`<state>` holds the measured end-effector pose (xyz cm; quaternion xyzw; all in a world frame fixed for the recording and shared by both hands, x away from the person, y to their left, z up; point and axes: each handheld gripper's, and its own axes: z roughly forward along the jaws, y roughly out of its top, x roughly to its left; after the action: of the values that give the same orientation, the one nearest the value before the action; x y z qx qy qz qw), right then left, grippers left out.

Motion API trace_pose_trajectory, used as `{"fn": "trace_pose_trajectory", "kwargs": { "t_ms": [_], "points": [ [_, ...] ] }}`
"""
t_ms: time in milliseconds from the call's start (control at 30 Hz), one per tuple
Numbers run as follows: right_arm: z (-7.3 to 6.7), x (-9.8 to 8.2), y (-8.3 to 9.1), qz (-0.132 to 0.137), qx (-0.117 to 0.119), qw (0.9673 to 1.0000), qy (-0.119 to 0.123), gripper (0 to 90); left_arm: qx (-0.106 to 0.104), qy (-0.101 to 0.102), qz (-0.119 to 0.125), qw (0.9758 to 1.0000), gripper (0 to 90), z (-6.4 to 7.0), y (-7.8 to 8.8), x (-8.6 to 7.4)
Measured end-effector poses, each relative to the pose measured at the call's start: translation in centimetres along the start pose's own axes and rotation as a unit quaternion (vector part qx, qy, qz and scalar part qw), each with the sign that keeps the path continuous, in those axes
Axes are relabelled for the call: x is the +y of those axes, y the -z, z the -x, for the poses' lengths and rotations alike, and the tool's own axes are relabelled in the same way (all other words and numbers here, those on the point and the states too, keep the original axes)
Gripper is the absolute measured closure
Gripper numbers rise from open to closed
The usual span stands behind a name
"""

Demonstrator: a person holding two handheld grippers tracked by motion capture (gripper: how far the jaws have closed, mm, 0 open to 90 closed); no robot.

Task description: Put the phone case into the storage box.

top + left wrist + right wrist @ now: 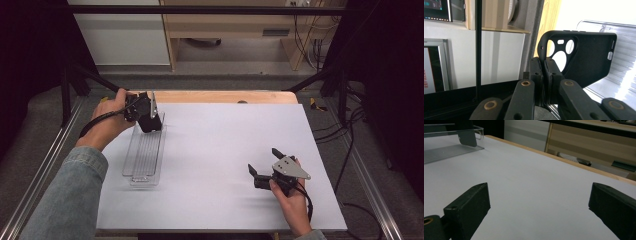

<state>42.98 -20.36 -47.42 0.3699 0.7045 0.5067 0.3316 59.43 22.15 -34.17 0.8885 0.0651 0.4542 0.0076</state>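
White sheet covers bench (225, 165); wooden edge at far side, cabinets beyond. Clear plastic tray (145, 155) is landmark, lying lengthwise. Left claw (145, 116) clamped on edge of black phone case (584, 57), holding it upright above tray's far end, likely for lowering in. Tray looks otherwise empty. Right claw (265, 165) well apart from tray toward bench's right, spread wide, gripping nothing, seemingly on standby.
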Motion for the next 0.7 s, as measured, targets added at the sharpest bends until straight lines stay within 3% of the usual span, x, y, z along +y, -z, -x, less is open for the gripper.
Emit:
{"fn": "trace_pose_trajectory", "kwargs": {
  "t_ms": [500,700],
  "points": [
    [0.2,-0.1,-0.1,-0.001,0.001,1.0000,-0.007,3.8,-0.001,0.009,0.005,0.9999,85.0,-0.5,-1.1,0.2],
    [0.2,-0.2,-0.1,-0.001,0.003,1.0000,-0.008,3.8,0.000,0.002,0.009,1.0000,83.9,-0.4,-1.3,0.9]
  ]
}}
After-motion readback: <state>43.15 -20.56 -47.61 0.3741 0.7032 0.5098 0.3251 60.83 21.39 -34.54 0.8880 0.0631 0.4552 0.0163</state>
